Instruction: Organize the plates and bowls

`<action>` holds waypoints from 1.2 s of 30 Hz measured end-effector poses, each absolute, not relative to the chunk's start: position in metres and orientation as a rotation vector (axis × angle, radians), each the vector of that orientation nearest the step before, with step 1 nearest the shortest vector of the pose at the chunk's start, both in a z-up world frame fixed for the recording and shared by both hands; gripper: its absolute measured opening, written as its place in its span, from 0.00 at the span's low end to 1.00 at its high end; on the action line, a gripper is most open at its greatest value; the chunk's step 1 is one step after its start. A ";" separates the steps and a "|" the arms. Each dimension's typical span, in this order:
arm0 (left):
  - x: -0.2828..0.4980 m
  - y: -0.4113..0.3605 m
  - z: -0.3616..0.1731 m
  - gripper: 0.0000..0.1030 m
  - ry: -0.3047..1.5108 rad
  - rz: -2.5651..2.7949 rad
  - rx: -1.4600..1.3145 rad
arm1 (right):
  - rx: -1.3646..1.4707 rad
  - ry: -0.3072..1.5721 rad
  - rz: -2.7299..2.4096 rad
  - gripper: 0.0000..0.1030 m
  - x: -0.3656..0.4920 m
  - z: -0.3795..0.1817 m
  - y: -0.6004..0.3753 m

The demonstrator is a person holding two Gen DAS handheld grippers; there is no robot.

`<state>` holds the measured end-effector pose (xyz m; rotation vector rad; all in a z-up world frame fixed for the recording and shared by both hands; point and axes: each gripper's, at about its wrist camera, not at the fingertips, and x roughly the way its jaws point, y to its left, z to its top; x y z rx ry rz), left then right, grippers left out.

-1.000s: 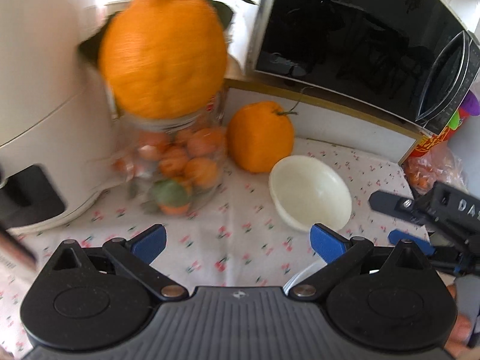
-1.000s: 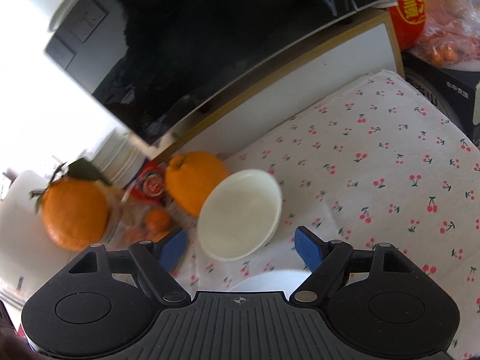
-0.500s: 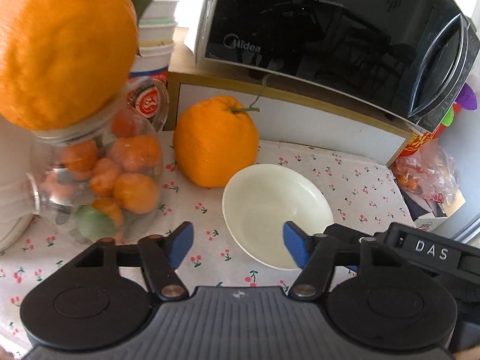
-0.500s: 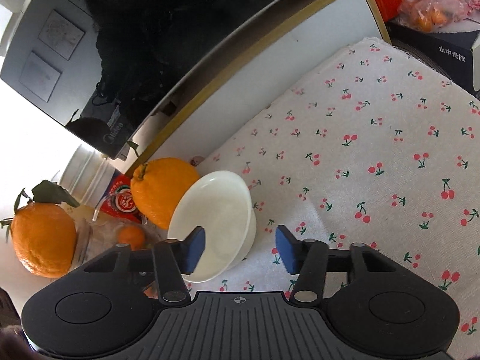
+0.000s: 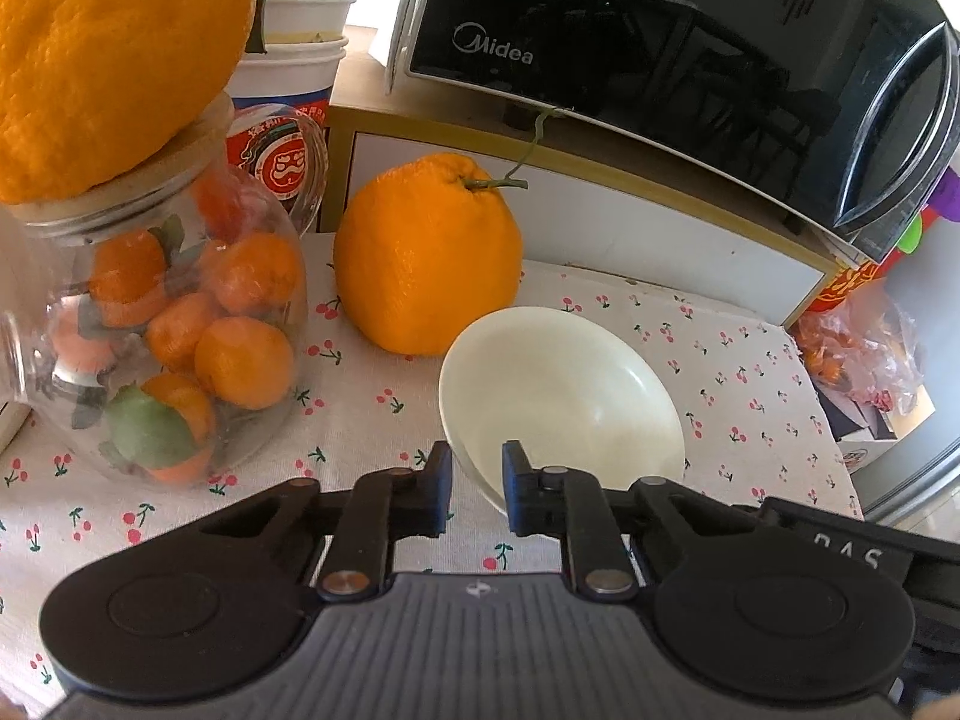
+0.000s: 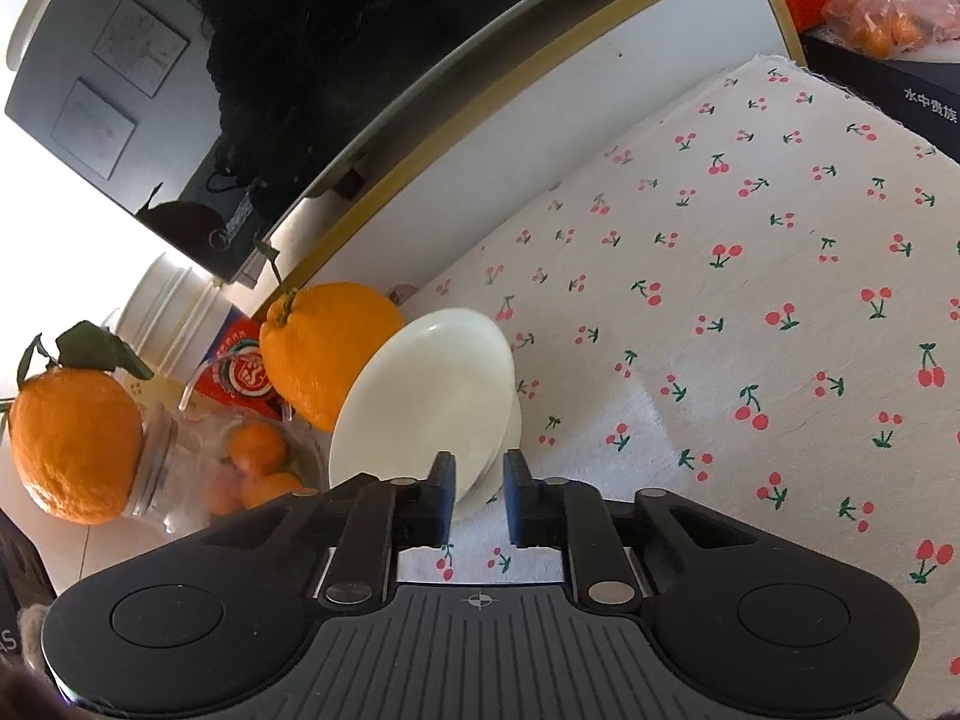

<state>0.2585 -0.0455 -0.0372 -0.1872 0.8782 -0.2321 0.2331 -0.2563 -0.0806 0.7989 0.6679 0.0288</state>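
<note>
Both grippers (image 5: 475, 471) (image 6: 479, 477) pinched on bowl (image 5: 564, 396) rim, big orange (image 5: 426, 252) touching behind, jar (image 5: 162, 324) nearby left.

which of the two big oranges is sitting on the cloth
The stemmed orange beside the bowl rests on the cherry cloth; the other orange sits atop the jar.

The left claw (image 5: 475, 489) has its blue-tipped jaws nearly closed on the near rim of a white bowl (image 5: 564, 396), which sits on the cherry-print counter (image 5: 738, 360). A big orange (image 5: 426, 258) touches the bowl's far side. Toward the counter's left edge stands a jar (image 5: 162, 330) of small oranges; a microwave (image 5: 690, 60) lines the back edge
</note>
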 end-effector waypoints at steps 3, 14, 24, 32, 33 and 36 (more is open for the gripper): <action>0.258 -0.045 -0.037 0.13 0.880 -0.230 -0.191 | 0.795 0.661 0.031 0.12 0.232 -0.080 -0.255; 0.251 -0.041 -0.024 0.13 0.863 -0.222 -0.186 | 0.776 0.643 0.049 0.12 0.227 -0.066 -0.250; 0.235 -0.034 -0.007 0.13 0.850 -0.215 -0.181 | 0.766 0.641 0.069 0.12 0.216 -0.049 -0.244; 0.220 -0.029 0.010 0.13 0.834 -0.216 -0.181 | 0.767 0.633 0.098 0.12 0.201 -0.032 -0.240; 0.217 -0.028 0.012 0.13 0.832 -0.217 -0.182 | 0.765 0.633 0.101 0.12 0.199 -0.030 -0.239; 0.210 -0.025 0.017 0.13 0.832 -0.215 -0.186 | 0.760 0.636 0.107 0.12 0.192 -0.024 -0.236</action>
